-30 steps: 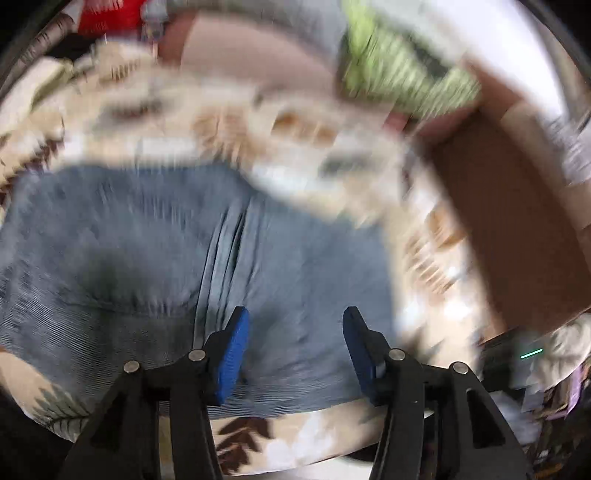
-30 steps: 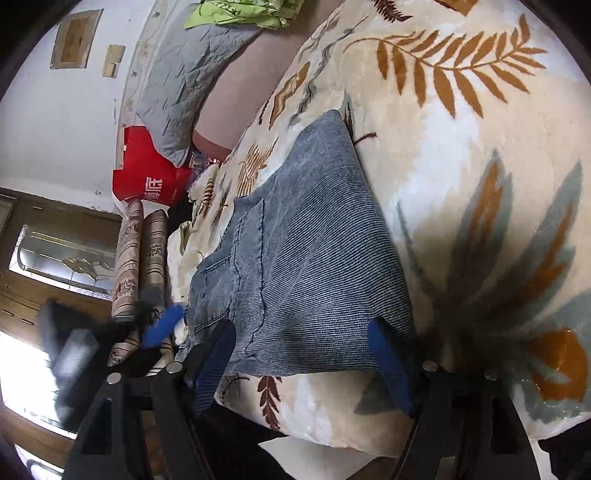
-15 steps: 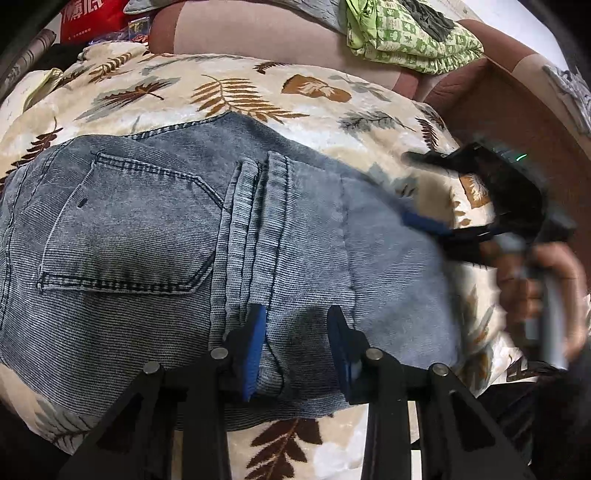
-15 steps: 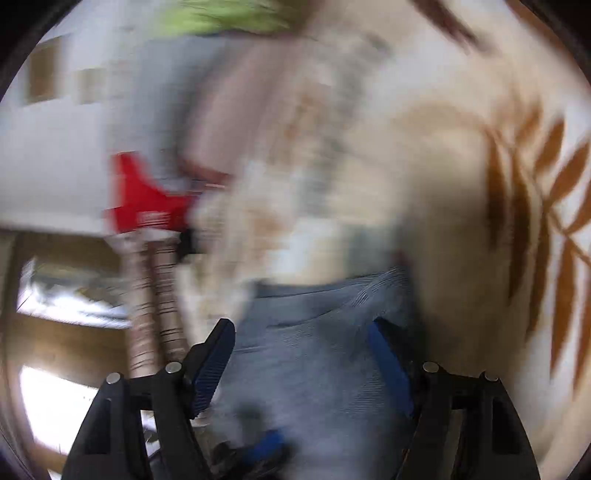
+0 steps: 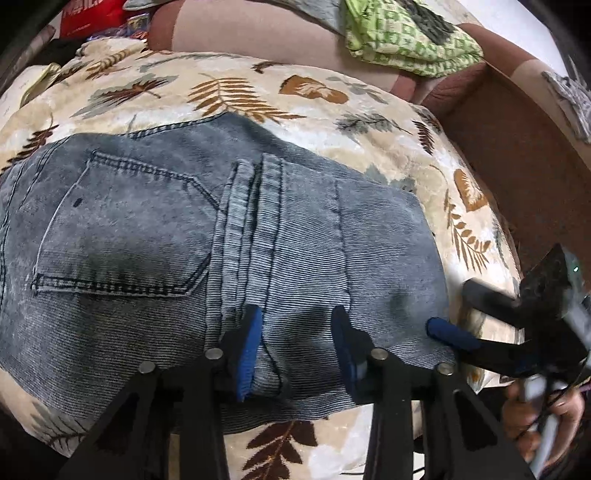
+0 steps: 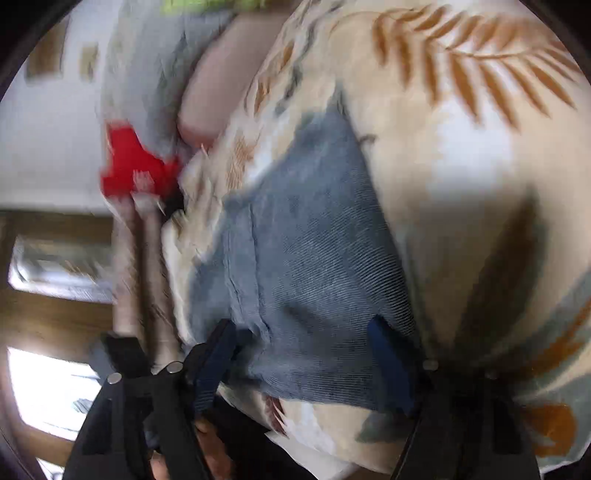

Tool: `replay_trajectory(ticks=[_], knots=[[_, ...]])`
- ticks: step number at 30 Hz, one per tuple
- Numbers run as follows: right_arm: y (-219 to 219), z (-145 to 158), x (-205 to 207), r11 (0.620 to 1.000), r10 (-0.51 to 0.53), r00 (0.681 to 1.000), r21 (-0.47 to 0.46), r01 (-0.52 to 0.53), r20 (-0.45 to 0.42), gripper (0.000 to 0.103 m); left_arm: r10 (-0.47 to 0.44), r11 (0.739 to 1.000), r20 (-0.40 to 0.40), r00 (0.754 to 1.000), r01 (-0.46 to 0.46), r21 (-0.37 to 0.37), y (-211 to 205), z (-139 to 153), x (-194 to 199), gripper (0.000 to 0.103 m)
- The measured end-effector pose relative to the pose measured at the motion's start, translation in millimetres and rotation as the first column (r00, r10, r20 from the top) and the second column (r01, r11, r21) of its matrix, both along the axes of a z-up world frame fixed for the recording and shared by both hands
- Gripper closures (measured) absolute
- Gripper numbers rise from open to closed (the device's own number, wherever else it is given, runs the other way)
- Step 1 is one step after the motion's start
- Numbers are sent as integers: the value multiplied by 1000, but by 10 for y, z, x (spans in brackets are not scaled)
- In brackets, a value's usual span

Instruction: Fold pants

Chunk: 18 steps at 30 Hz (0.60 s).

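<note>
The folded blue jeans (image 5: 155, 229) lie on a cream blanket (image 5: 236, 92) with a leaf print, back pocket up. My left gripper (image 5: 297, 347) stands over the near edge of the jeans. Its jaws are opening, and a low ridge of denim lies between the blue pads (image 5: 251, 347). My right gripper (image 5: 461, 314), held by a hand (image 5: 535, 424), sits at the near right corner of the jeans. In the blurred right wrist view, that gripper (image 6: 303, 363) is open wide, straddling the end of the jeans (image 6: 306, 240).
A green patterned cloth (image 5: 410, 40) lies on the pink sofa back (image 5: 258, 33). A brown sofa arm (image 5: 517, 166) rises on the right. A red bag (image 6: 133, 170), a grey quilted pillow (image 6: 147, 74) and patterned rolls (image 6: 129, 258) lie beyond the far end.
My left jaws narrowed around a denim fold, then widened a little. The right gripper came down from over the jeans' right side to their near right corner.
</note>
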State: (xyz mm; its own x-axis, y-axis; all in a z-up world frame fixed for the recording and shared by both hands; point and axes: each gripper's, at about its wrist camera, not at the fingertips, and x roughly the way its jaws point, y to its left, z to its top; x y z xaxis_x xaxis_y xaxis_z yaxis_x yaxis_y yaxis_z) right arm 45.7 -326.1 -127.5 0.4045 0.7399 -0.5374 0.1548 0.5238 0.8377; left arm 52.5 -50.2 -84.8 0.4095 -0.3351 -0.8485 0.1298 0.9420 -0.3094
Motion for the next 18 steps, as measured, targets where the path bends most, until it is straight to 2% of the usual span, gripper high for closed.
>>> replay_trajectory(ticks=[1,3,5,7,8,9,11,15,16,17,18], knots=[[-23,88,-36,1000,-6,1000,1,6,-4,26,-5,1000,3,1000,5,0,-4,-1,-3,60],[-30,271,-106,1000,-20,999,-17,21,51,26,-6,1000,3,1000,6,-2,-14,2,-2,57],[4,368,-184,1000,-2,995,4,2,101,25,-9,1000,7,1000,9,-11,-14,-1,-7,55],[38,225,-193,999,7,997,-53,-3,73,22,-13,1000,9,1000,13,-7,-22,-3,-8,55],[63,22,-179,997,14,1000,-71,-13,15,24,-16,1000,7,1000,16,-3,-28,-1,-5,55],[-16,-38,-214,999,-18,999,-28,19,26,24,-22,1000,8,1000,22,0,-30,4,-3,55],[-87,72,-252,999,-52,998,9,52,22,24,-32,999,6,999,32,-1,-24,0,3,55],[7,365,-277,1000,3,992,-31,1,125,24,-32,999,3,999,32,-12,-9,-4,7,55],[10,326,-284,999,5,993,-54,1,118,23,-32,999,4,999,32,-14,-7,-4,5,55],[21,161,-259,994,-2,998,-106,8,63,23,-32,999,2,999,32,-16,-6,-7,5,55],[28,7,-235,996,1,1000,-92,2,26,23,-35,999,3,999,35,-18,-3,-7,4,55]])
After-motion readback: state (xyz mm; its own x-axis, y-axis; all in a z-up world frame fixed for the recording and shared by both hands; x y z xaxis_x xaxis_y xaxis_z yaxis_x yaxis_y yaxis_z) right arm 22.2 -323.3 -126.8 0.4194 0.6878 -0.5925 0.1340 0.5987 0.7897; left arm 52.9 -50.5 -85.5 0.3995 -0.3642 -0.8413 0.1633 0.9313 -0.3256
